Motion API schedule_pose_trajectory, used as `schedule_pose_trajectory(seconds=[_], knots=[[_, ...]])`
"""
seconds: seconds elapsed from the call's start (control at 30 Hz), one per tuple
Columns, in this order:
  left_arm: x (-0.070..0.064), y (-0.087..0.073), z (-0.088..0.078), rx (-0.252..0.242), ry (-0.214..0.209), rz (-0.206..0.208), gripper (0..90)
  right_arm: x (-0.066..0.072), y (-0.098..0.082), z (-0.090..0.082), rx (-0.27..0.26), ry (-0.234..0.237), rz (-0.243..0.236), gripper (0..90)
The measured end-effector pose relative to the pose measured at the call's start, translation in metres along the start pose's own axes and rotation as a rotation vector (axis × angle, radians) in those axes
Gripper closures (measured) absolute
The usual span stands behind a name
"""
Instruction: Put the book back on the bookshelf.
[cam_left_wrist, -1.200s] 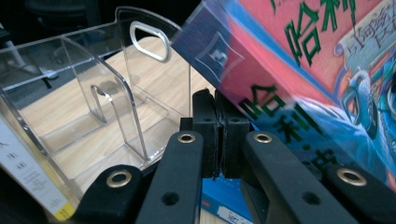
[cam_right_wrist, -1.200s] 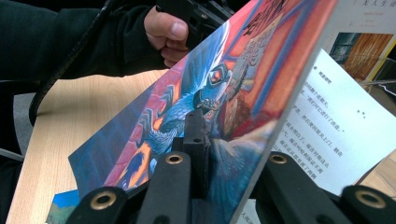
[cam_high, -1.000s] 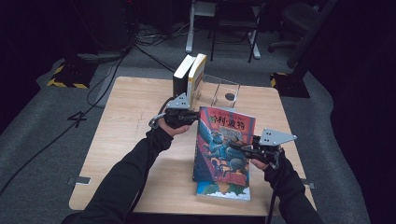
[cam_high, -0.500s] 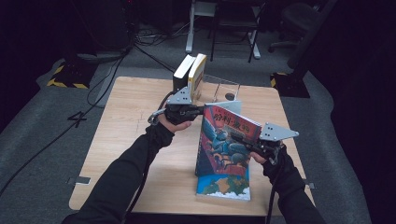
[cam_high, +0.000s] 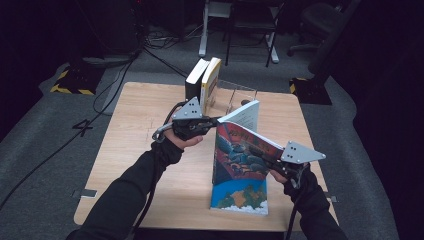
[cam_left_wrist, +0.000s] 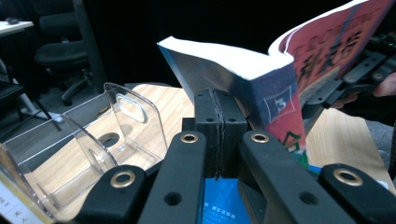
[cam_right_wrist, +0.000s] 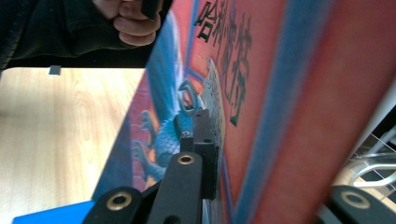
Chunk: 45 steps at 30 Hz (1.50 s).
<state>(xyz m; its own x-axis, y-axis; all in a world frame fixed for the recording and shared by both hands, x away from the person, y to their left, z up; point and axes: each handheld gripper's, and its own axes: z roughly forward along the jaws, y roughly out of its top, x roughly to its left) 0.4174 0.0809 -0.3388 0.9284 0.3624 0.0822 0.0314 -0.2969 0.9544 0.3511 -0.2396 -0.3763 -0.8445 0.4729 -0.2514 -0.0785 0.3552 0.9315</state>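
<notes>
Standing illustrated book up on surface, steeper than a second ago. Left claw pinching top corner at 11 o'clock; right claw clamping cover, nearing clear bookstand.

This looks like a lab or studio workspace: a light wooden table stands on grey carpet, black cables trail across the floor beyond the left gripper, yellow-and-black hazard-striped bases sit nearby, and a dark office chair waits farther back.
</notes>
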Motion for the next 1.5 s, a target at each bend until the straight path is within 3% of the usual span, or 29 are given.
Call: schedule_pose_trajectory(seconds=[0.3,0.4,0.6,0.77,0.83,0.97,1.2,1.3,1.4,1.5], knots=[[-0.025,-0.021,-0.005,0.041,0.004,0.021,78.3,0.016,-0.004,-0.015,-0.03,0.002,-0.01,86.7],[-0.035,-0.03,-0.01,0.067,0.02,0.048,74.6,0.018,-0.005,-0.017,-0.037,0.0,-0.009,86.7],[-0.054,-0.054,-0.016,0.144,0.045,0.062,65.5,0.023,-0.006,-0.02,-0.042,-0.001,-0.012,86.7],[-0.071,-0.071,-0.018,0.172,0.014,0.039,59.5,0.026,-0.006,-0.022,-0.044,-0.002,-0.008,86.7],[-0.077,-0.08,-0.014,0.195,-0.012,0.03,56.3,0.029,-0.006,-0.023,-0.045,-0.004,-0.005,86.7],[-0.089,-0.095,0.003,0.247,-0.02,0.007,45.4,0.031,-0.007,-0.025,-0.05,-0.003,-0.004,86.6],[-0.095,-0.104,0.029,0.203,-0.04,-0.062,37.9,0.036,-0.008,-0.032,-0.056,0.013,-0.003,86.3],[-0.099,-0.103,0.04,0.178,-0.044,-0.052,37.7,0.038,-0.009,-0.035,-0.052,0.018,-0.01,86.1],[-0.102,-0.1,0.047,0.15,-0.032,-0.053,41.3,0.039,-0.009,-0.038,-0.045,0.026,-0.019,85.4],[-0.103,-0.099,0.05,0.132,-0.016,-0.056,50.6,0.038,-0.01,-0.041,-0.041,0.024,-0.023,84.2]])
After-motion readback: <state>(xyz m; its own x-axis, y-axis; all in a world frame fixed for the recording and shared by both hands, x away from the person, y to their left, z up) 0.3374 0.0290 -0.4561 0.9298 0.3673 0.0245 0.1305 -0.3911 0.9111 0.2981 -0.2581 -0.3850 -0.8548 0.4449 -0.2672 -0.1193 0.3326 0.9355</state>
